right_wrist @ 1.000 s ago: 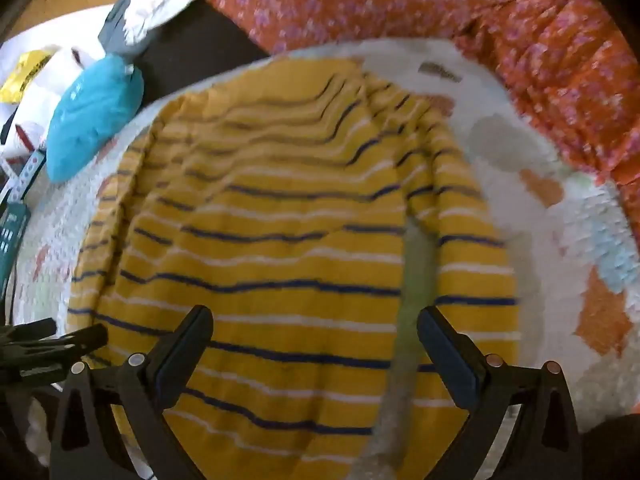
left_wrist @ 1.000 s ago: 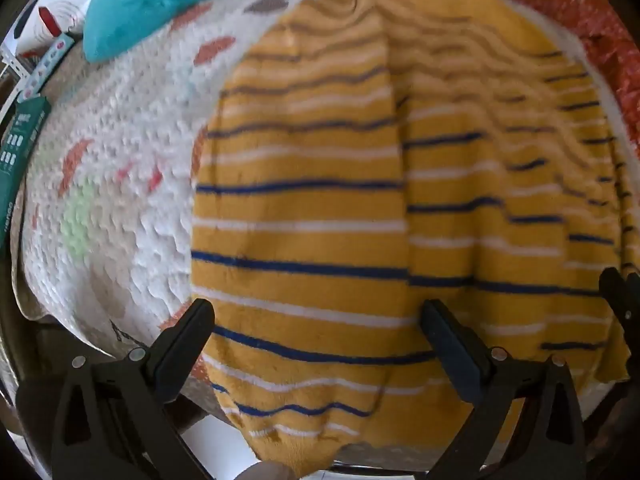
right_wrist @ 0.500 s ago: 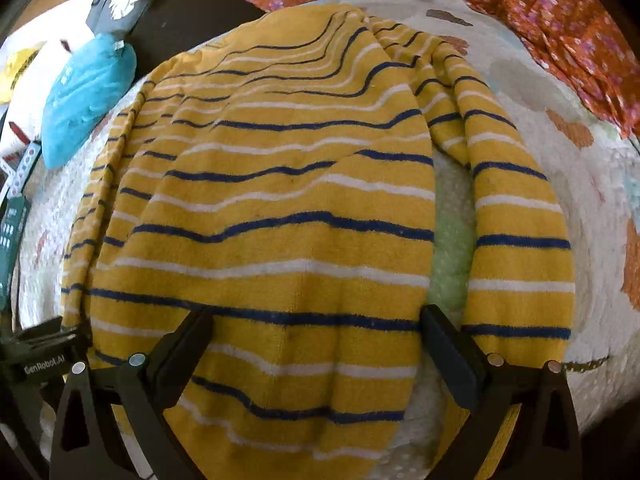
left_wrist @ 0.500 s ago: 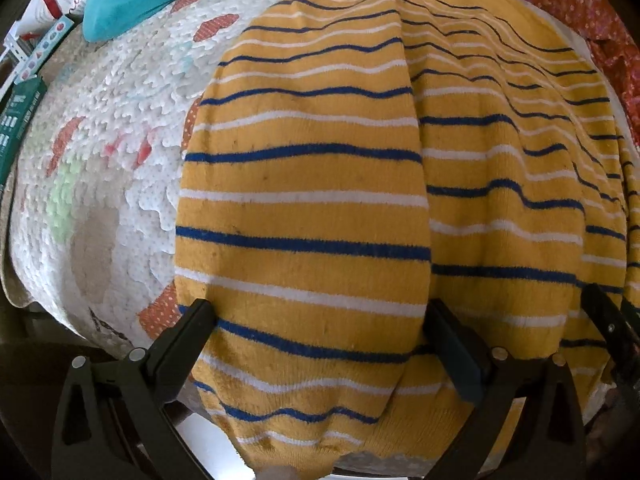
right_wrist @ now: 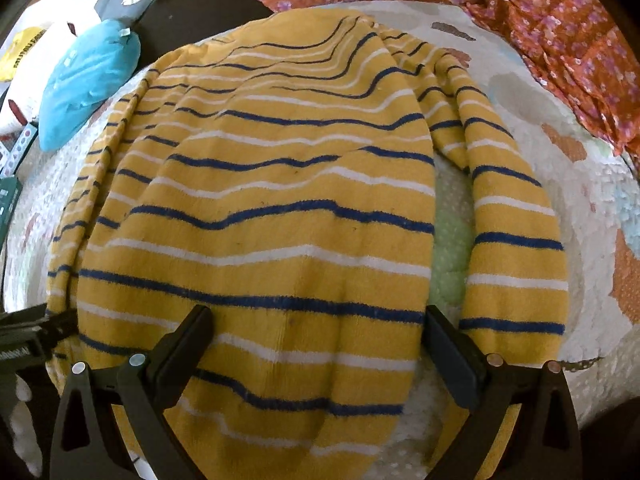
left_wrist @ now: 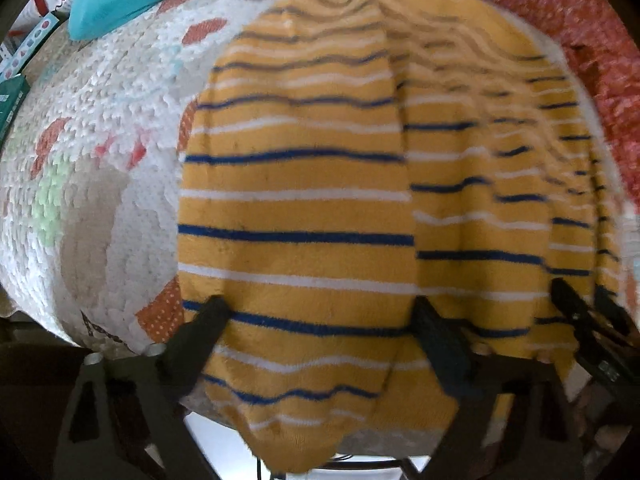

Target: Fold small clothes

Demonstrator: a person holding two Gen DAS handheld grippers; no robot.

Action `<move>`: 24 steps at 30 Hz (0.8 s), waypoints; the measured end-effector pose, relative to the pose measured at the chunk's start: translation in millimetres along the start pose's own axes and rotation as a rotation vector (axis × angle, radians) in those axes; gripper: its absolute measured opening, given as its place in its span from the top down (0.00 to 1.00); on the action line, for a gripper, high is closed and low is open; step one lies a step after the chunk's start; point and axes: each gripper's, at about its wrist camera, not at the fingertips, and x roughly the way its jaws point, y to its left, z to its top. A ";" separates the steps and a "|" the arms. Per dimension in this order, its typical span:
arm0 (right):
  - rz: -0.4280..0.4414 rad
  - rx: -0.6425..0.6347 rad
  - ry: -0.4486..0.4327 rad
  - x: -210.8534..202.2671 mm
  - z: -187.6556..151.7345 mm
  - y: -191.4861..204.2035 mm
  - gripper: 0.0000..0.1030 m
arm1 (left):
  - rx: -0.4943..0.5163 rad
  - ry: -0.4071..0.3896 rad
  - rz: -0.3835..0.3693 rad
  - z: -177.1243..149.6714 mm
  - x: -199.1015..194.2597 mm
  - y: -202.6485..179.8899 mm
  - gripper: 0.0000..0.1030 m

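A small yellow sweater (left_wrist: pixel 296 208) with blue and white stripes lies spread on a patterned quilt (left_wrist: pixel 100 152); its hem hangs over the near edge. It also fills the right wrist view (right_wrist: pixel 256 216), with one sleeve (right_wrist: pixel 516 256) lying apart on the right. My left gripper (left_wrist: pixel 320 320) is open, its fingers straddling the hem of the left part. My right gripper (right_wrist: pixel 316 332) is open, fingers straddling the body's hem. The right gripper's tip (left_wrist: pixel 588 316) shows at the right of the left wrist view.
A teal pouch (right_wrist: pixel 84 80) lies at the far left of the quilt, with boxes and papers (right_wrist: pixel 16 148) beside it. An orange floral cloth (right_wrist: pixel 560 28) lies at the far right. The quilt's near edge drops off just under the hem.
Both grippers have drawn slightly back and lower toward the hem. The sweater looks unmoved. Both stay open.
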 end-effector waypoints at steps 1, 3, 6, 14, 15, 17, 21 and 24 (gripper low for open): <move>0.001 0.009 0.002 -3.4 0.0 -1.5 0.03 | -0.004 -0.026 -0.016 3.0 -10.3 4.7 0.16; -0.026 0.025 -0.028 -17.8 -0.6 -5.0 0.03 | -0.027 -0.083 -0.022 10.6 -27.8 18.2 0.16; -0.079 -0.028 -0.104 -42.4 1.6 1.1 0.03 | -0.073 -0.158 -0.016 28.5 -44.1 44.4 0.16; 0.130 -0.164 -0.042 -71.1 14.0 59.2 0.40 | -0.128 -0.283 0.035 101.4 -35.3 90.0 0.16; 0.183 -0.178 -0.004 -66.8 15.0 72.8 0.40 | -0.140 -0.303 0.032 107.6 -33.8 96.0 0.16; 0.255 -0.206 0.056 -56.3 13.6 98.5 0.40 | -0.160 -0.334 0.016 109.2 -30.8 106.9 0.16; 0.311 -0.277 0.144 -30.6 6.1 144.9 0.42 | -0.224 -0.277 -0.022 104.9 -9.2 128.0 0.16; 0.301 -0.319 0.159 -18.1 -2.1 168.5 0.43 | -0.237 -0.296 -0.060 109.7 -11.7 135.8 0.16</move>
